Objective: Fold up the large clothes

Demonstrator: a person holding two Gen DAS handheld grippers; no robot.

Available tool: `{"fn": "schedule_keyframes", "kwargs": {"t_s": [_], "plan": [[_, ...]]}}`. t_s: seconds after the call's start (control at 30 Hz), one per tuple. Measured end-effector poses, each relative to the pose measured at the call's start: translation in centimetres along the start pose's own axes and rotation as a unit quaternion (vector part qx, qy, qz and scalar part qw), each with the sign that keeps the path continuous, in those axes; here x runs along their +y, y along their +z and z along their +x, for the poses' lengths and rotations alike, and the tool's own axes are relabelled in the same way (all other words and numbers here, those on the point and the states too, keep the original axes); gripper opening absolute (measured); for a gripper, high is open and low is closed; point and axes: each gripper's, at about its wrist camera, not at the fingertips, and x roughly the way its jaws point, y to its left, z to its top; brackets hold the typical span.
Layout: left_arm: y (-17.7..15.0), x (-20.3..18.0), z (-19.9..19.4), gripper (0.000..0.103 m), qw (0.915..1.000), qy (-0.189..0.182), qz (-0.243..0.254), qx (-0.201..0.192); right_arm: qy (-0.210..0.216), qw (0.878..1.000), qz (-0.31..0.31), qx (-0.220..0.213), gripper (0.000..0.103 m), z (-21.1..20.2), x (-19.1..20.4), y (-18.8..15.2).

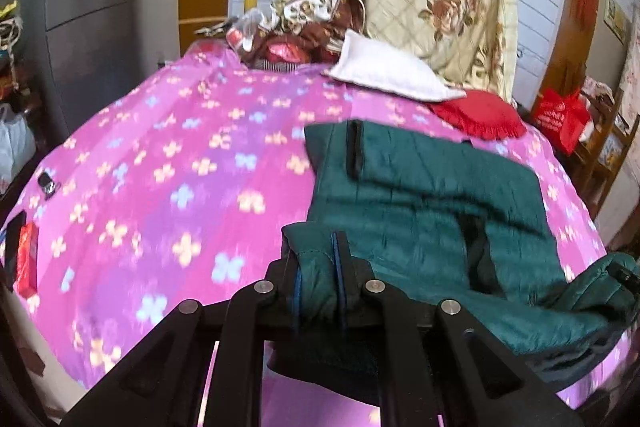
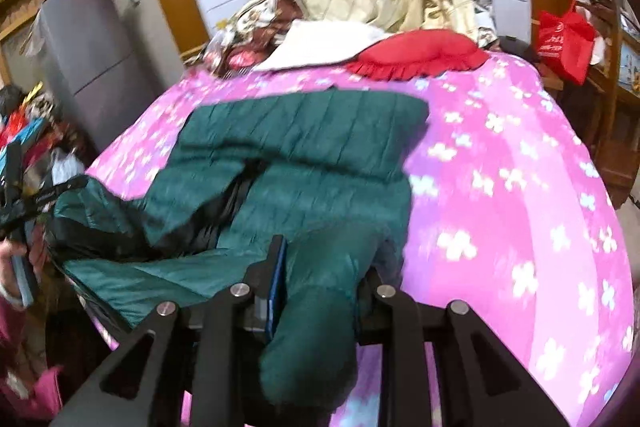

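Green quilted fabric fills both sets of tongs: the left tongs are clamped fully shut on a fold of the padded jacket, and the right tongs are closed on a thick roll of the same jacket, with the padding bulging out between the fingers toward the camera. Ahead of both tongs, the rest of the jacket lies spread over the pink flowered bedspread, its far edge reaching toward a red cushion and a white pillow beyond it.

The risk from here is mostly slippage. The shell looks slick and puffy, so the bulky roll in the right tongs could squeeze out if the lift is quick or the pull is uneven. The left tongs hold only a thin fold, which may tear free under the garment's weight. If the two sides rise at different rates, the jacket would likely twist and the fold land crooked. Dragging the far edge could also catch the cushion.
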Motion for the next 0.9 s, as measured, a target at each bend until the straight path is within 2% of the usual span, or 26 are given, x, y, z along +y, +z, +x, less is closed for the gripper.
{"fn": "schedule_keyframes", "kwargs": {"t_s": [0.13, 0.43, 0.57, 0.67, 0.9], "plan": [[1.3, -0.7, 1.0, 0.000, 0.9997, 0.015, 0.003, -0.018, -0.014, 1.000, 0.020, -0.012, 0.026, 1.2, -0.9, 2.1], [5.0, -1.7, 3.9, 0.000, 0.9978, 0.045, -0.008, -0.049, -0.062, 0.998, 0.017, -0.029, 0.026, 4.2, -1.6, 6.5], [7.2, -2.2, 6.2, 0.000, 0.9960, 0.068, -0.014, -0.057, -0.088, 0.995, 0.024, -0.049, 0.026, 5.9, -2.5, 9.0], [9.0, -2.8, 8.5, 0.000, 0.9949, 0.082, -0.015, -0.058, -0.092, 0.993, 0.042, -0.063, 0.026, 7.4, -3.7, 11.3], [11.8, -4.1, 15.4, 0.000, 0.9917, 0.121, -0.013, -0.042, -0.107, 0.991, 0.063, -0.050, 0.026, 14.0, -6.1, 16.0]]}}
